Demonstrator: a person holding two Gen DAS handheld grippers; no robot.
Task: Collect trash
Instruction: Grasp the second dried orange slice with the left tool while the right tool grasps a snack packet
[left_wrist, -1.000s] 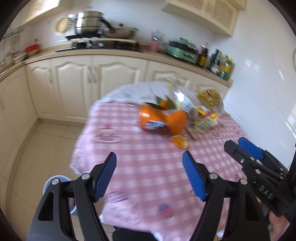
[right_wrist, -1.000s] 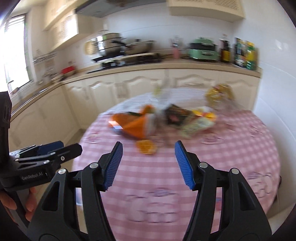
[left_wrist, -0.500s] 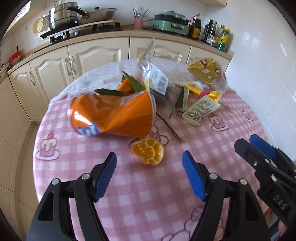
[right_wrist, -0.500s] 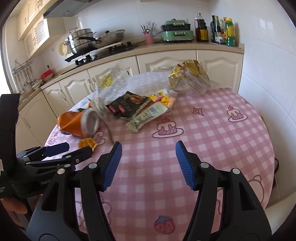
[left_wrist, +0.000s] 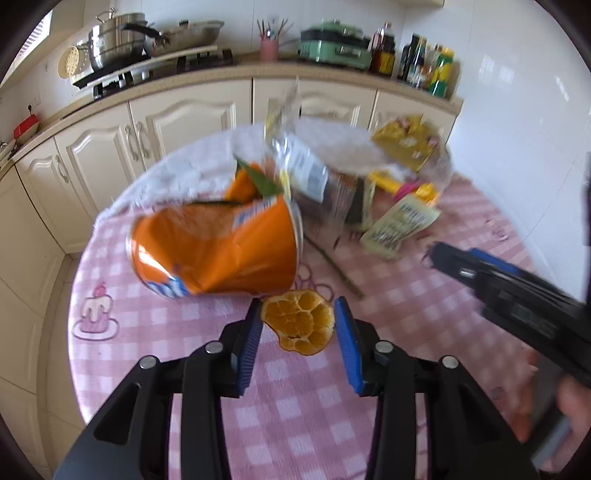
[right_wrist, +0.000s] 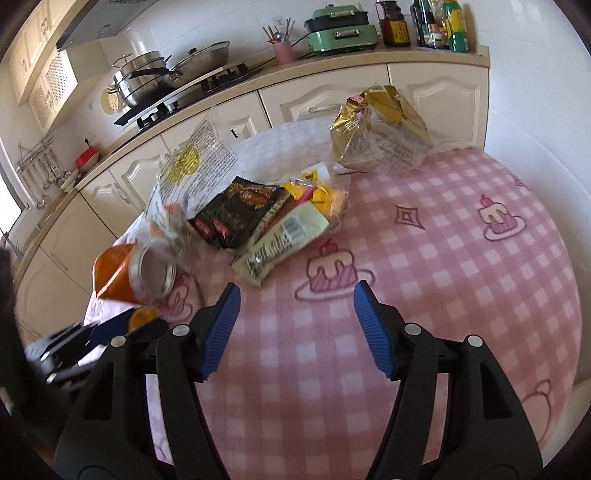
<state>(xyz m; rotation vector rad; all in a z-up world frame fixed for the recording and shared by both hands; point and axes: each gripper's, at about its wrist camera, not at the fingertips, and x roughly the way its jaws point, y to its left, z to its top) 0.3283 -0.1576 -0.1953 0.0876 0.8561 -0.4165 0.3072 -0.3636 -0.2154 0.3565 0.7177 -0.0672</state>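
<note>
The left gripper (left_wrist: 297, 314) is seen lowered over the table (left_wrist: 295, 417), its jaws having just been closing, with an orange peel (left_wrist: 299, 321) framed between the blue pads; the pads stand just beside the peel's edges, and whether they press on it cannot be told. Just behind the peel, a crushed orange can (left_wrist: 218, 251) is lying on its side, its open end turned to the right. A thin twig (left_wrist: 332, 266) is laid on the cloth to the right of the can. Behind the can, a clear plastic bag (left_wrist: 299, 173) with green leaves is heaped, and further right a pale wrapper (left_wrist: 399, 225) and a gold bag (left_wrist: 406, 144) are found. The right gripper (right_wrist: 295, 299) is held over a bare stretch of the pink checked cloth, its jaws parted with nothing between them, having just been opening a little. Beyond it, a dark snack packet (right_wrist: 240, 214), the pale wrapper, a yellow packet (right_wrist: 317, 195) and the gold bag are spread toward the far edge of the table. The can and the peel are seen at its left, beside the blurred left gripper. Cabinets (right_wrist: 332, 99) and a stove with pots (right_wrist: 155, 81) are seen behind.
</note>
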